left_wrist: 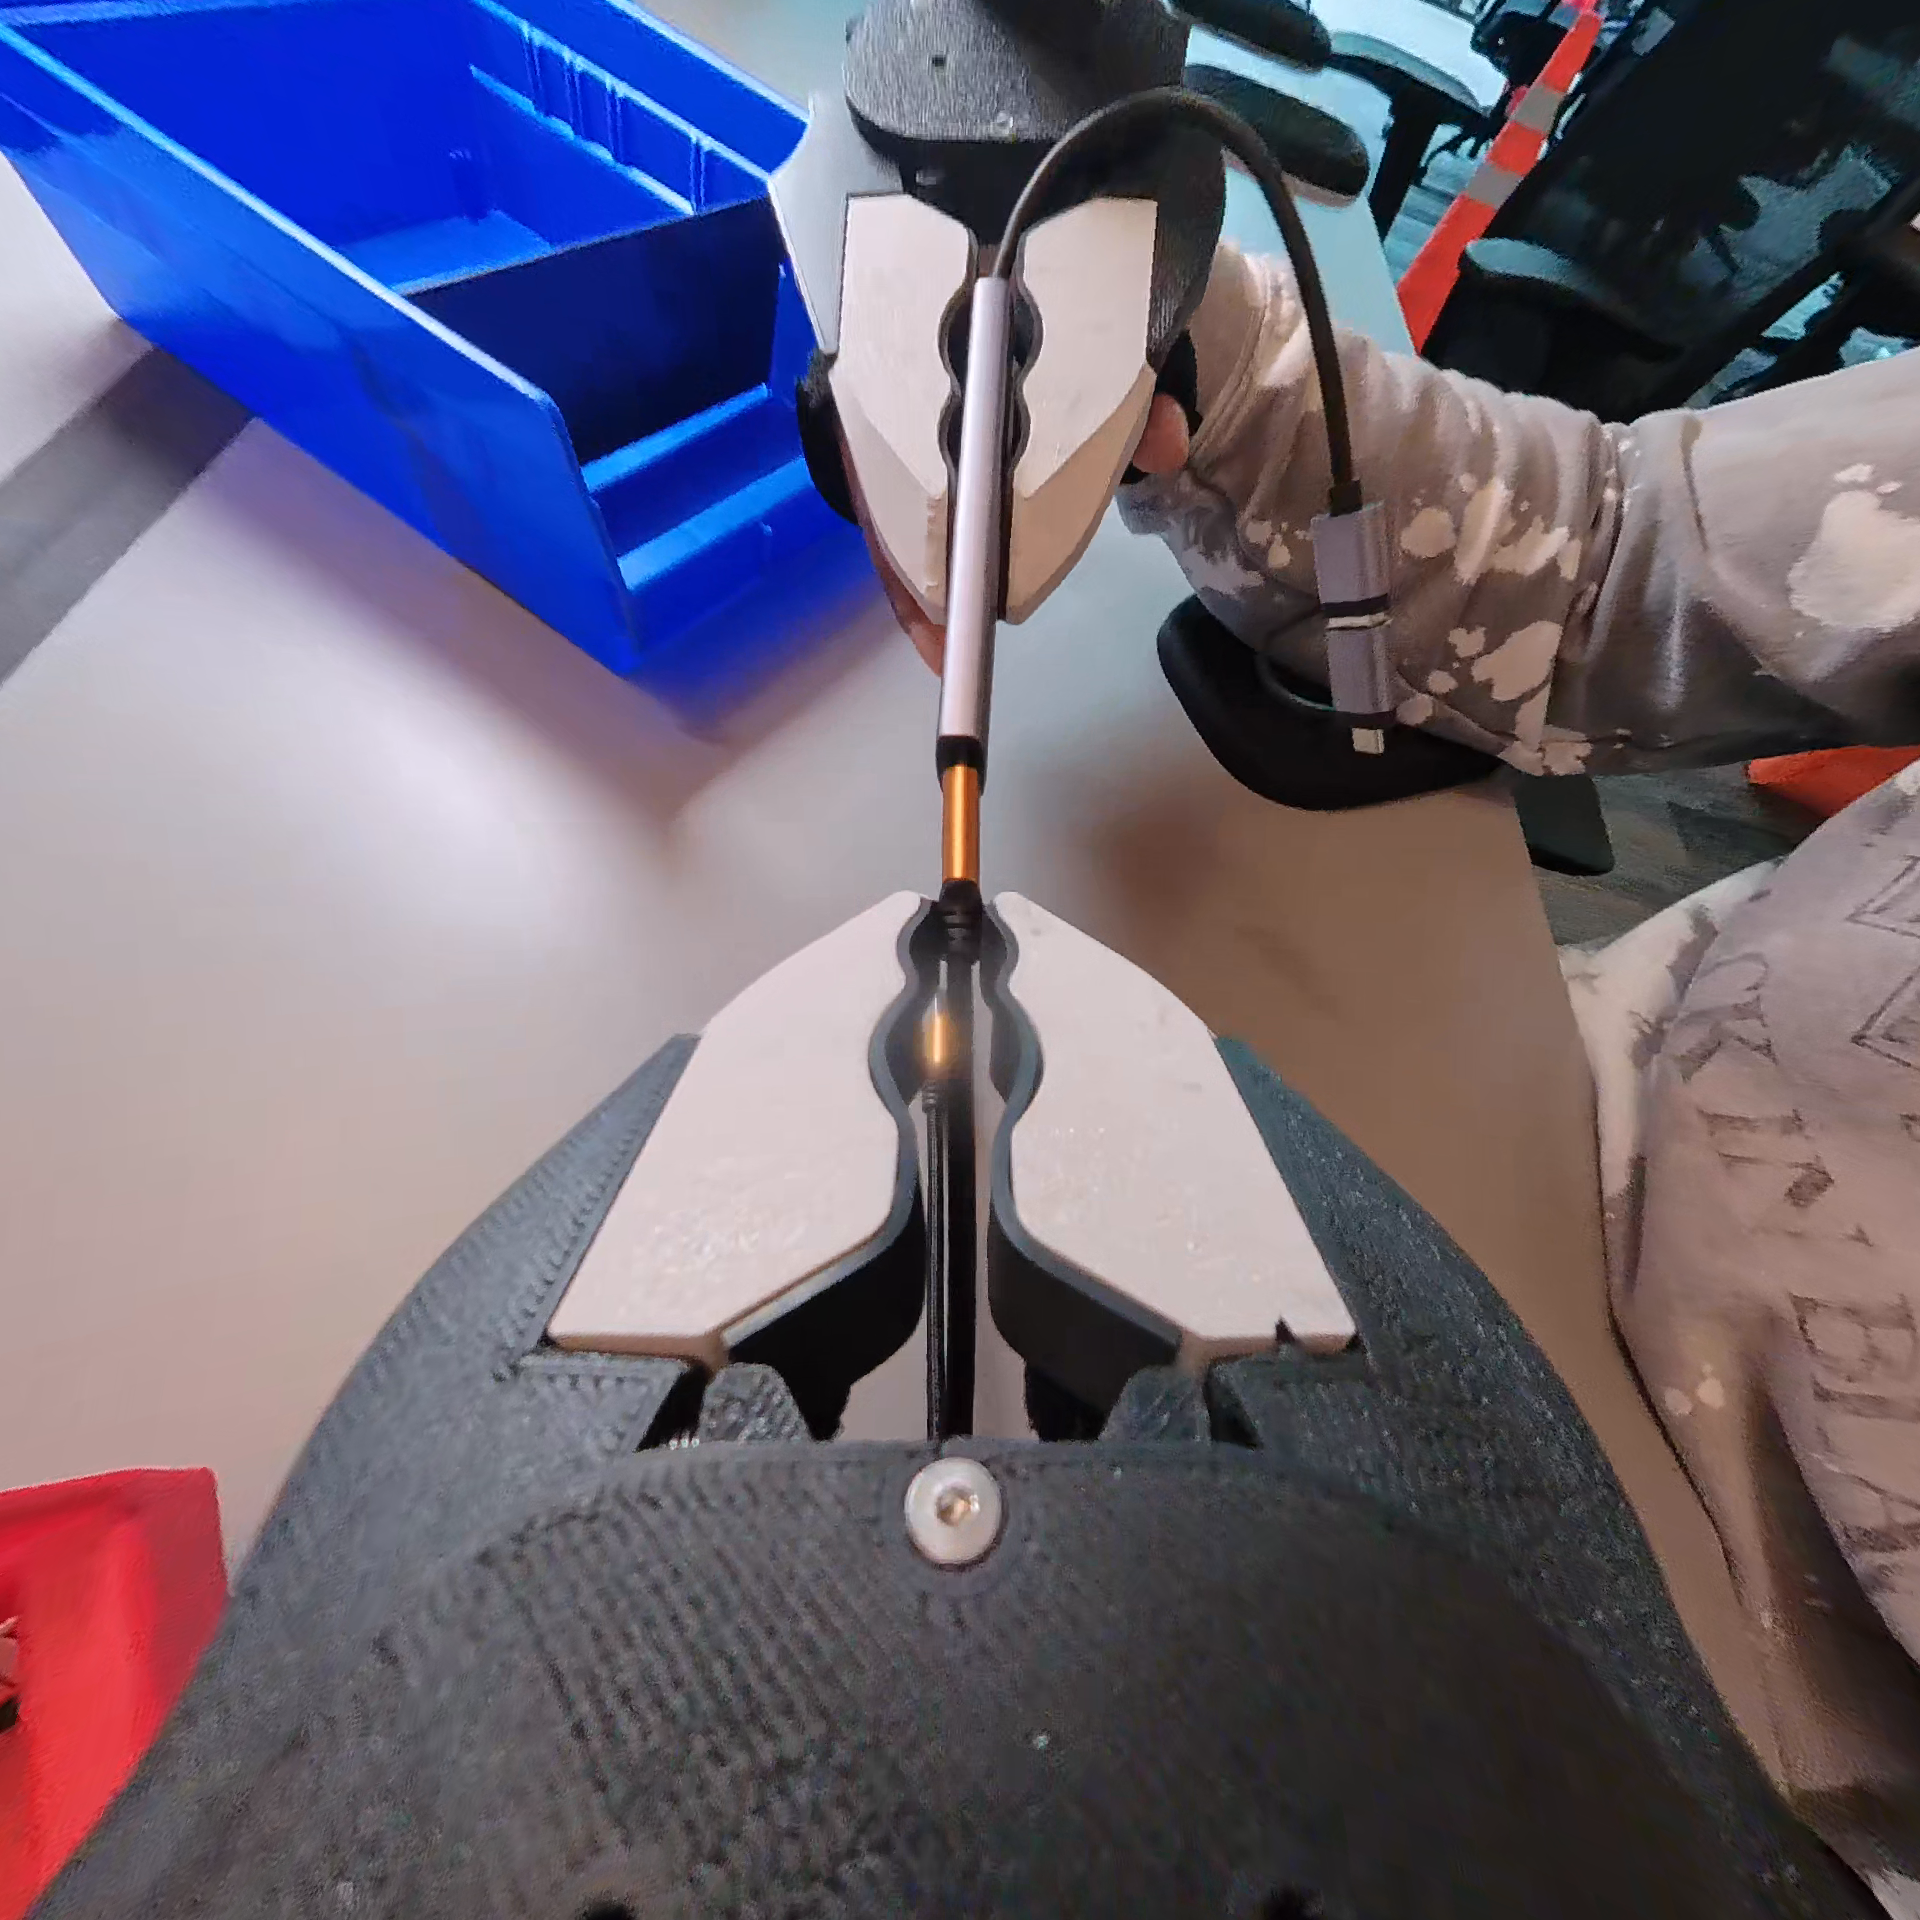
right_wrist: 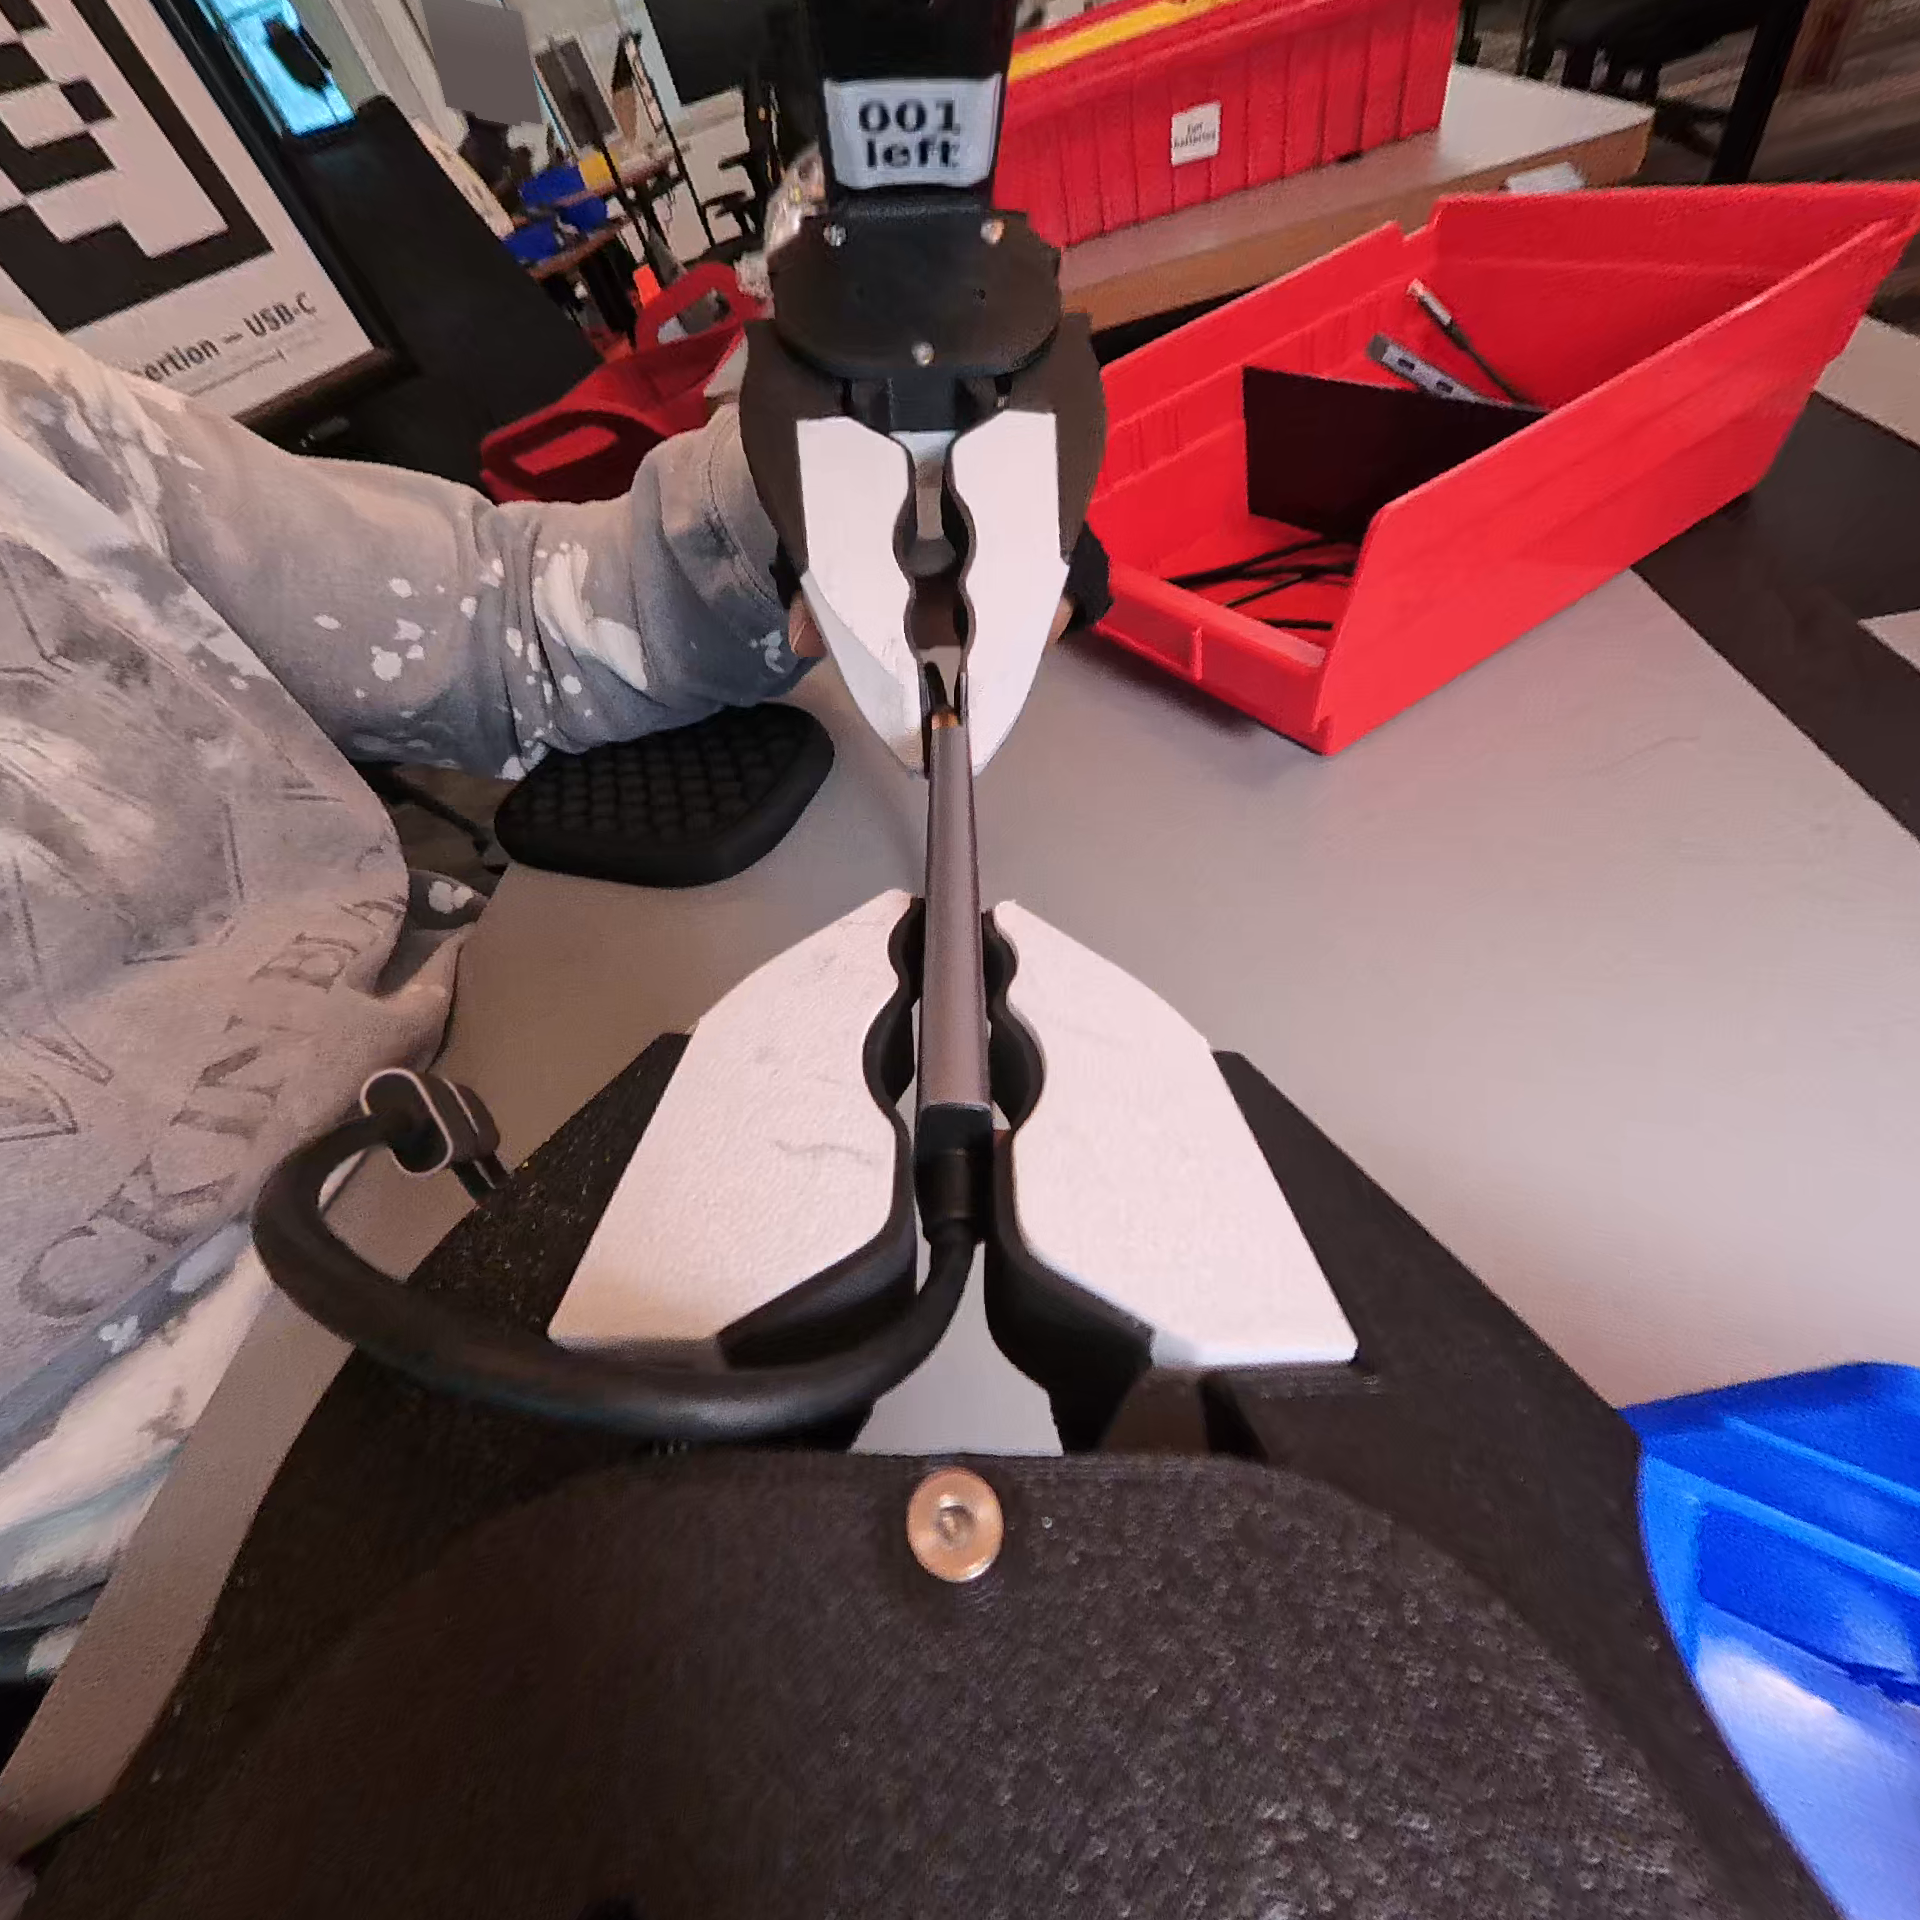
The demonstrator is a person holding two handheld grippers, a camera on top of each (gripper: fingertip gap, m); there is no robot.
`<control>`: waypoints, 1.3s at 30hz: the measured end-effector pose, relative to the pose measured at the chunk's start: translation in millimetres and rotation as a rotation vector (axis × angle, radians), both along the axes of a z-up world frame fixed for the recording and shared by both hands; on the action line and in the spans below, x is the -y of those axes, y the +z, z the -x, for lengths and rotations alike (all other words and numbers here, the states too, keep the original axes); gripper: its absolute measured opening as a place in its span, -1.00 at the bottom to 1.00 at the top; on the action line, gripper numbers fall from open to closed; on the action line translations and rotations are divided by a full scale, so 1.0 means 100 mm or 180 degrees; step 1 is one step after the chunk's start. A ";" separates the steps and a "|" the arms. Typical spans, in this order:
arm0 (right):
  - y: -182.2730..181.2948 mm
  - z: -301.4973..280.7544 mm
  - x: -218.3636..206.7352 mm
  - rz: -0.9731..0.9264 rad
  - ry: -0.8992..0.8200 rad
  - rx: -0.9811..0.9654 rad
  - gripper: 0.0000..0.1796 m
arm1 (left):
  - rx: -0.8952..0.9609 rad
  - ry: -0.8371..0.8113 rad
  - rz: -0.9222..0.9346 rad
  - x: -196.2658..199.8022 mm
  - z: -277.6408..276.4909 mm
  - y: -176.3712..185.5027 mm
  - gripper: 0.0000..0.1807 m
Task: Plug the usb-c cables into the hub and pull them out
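The left gripper [left_wrist: 957, 902] pinches an orange-collared black usb-c cable [left_wrist: 960, 831], seated in the slim grey metal hub [left_wrist: 975, 488] clamped by the right gripper [right_wrist: 948, 914] above the table [left_wrist: 364, 883]. Insertion looks done; pulling out remains.

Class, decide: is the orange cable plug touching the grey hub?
Touching. The left wrist view shows the orange plug seated end-on in the hub, no gap between them.

Right gripper [right_wrist: 954, 920] clamps hub [right_wrist: 954, 997] (cable [right_wrist: 948, 694] plugged in).
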State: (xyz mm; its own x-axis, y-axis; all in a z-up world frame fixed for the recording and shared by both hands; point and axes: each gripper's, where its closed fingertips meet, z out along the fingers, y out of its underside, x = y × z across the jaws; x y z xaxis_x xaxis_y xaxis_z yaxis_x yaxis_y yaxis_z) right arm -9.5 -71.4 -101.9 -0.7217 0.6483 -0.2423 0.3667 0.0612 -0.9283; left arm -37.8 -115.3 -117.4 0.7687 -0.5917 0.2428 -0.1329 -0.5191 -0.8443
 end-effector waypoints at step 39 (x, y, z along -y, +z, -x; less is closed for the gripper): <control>0.39 0.09 -0.01 -0.0299 -0.0430 -0.0582 -0.69 | 0.1541 -0.0241 -0.0040 0.03 -0.03 0.33 -0.89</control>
